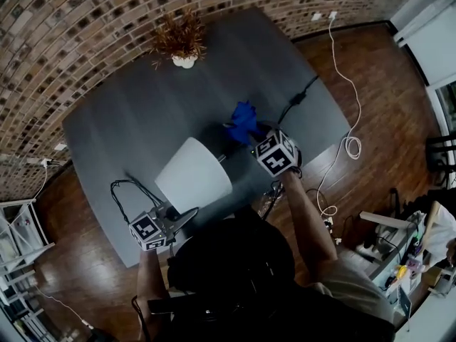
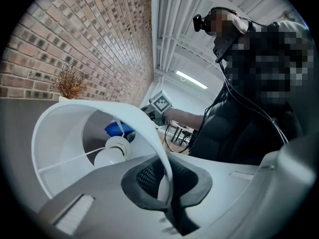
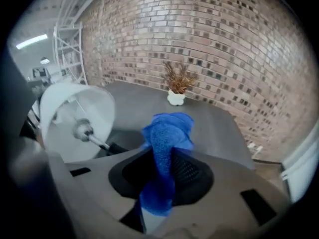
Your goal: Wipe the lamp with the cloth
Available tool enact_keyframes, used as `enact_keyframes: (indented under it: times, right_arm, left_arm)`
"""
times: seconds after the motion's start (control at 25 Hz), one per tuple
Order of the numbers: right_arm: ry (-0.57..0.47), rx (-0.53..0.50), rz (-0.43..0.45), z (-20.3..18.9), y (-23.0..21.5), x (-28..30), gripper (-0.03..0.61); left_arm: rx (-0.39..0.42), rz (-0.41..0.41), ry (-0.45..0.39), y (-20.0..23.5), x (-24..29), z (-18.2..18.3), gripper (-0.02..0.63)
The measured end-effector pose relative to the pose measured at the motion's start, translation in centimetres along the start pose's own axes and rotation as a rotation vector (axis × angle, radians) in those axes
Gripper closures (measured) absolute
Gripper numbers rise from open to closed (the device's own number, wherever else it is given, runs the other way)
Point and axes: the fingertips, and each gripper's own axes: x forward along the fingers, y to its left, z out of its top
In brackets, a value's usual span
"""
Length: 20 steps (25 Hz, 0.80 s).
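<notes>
Left gripper (image 2: 167,198), I note, is clamped on the lamp (image 1: 192,173) by its shade rim, bulb (image 2: 107,156) inside; right gripper (image 3: 159,183) pinches the cloth (image 3: 167,133) beside the lamp over the table (image 1: 121,120), plant pot (image 1: 184,61) well apart.

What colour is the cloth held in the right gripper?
Bright blue. The cloth shows best in the right gripper view.
</notes>
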Motion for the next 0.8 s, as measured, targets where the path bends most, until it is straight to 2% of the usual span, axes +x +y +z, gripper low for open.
enact_keyframes:
  times: [0.04,0.12,0.16,0.2,0.24,0.32,0.44,0.6,0.68,0.8]
  right_arm:
    - [-0.048,0.054,0.135,1.4,2.2,-0.4,0.483]
    - [-0.147,0.223,0.478,4.1,8.0,-1.0,0.483]
    - [-0.162,0.284,0.609,4.8,10.8,-0.9,0.483]
    - [-0.145,0.305,0.678,4.6,12.9,-0.3,0.483]
    - [-0.109,0.292,0.688,3.8,14.1,0.6,0.483]
    - [-0.050,0.246,0.616,1.9,13.9,2.3,0.483]
    - [-0.027,0.214,0.512,0.7,10.6,2.7,0.480]
    - [-0.034,0.157,0.341,1.7,5.2,2.2,0.483]
    - [-0.041,0.107,0.338,2.9,5.0,2.1,0.482]
    - [0.085,-0.055,0.306,1.4,5.7,3.9,0.482]
  left_arm:
    - [0.001,0.000,0.002,0.0,0.0,-0.1,0.612]
    - [0.008,-0.001,0.006,-0.2,0.0,-0.3,0.612]
    - [0.013,-0.001,0.010,-0.2,0.1,-0.3,0.612]
    - [0.018,0.000,0.016,-0.3,0.2,-0.4,0.612]
    - [0.022,0.001,0.023,-0.4,0.2,-0.5,0.612]
    - [0.029,0.006,0.031,-0.5,0.3,-0.5,0.612]
    - [0.029,0.009,0.028,-0.6,0.6,-0.6,0.612]
    - [0.040,0.001,0.042,-0.7,1.0,-0.8,0.612]
    - [0.040,0.001,0.046,-0.8,0.9,-1.1,0.612]
    - [0.033,0.007,0.038,-1.0,1.1,-1.2,0.612]
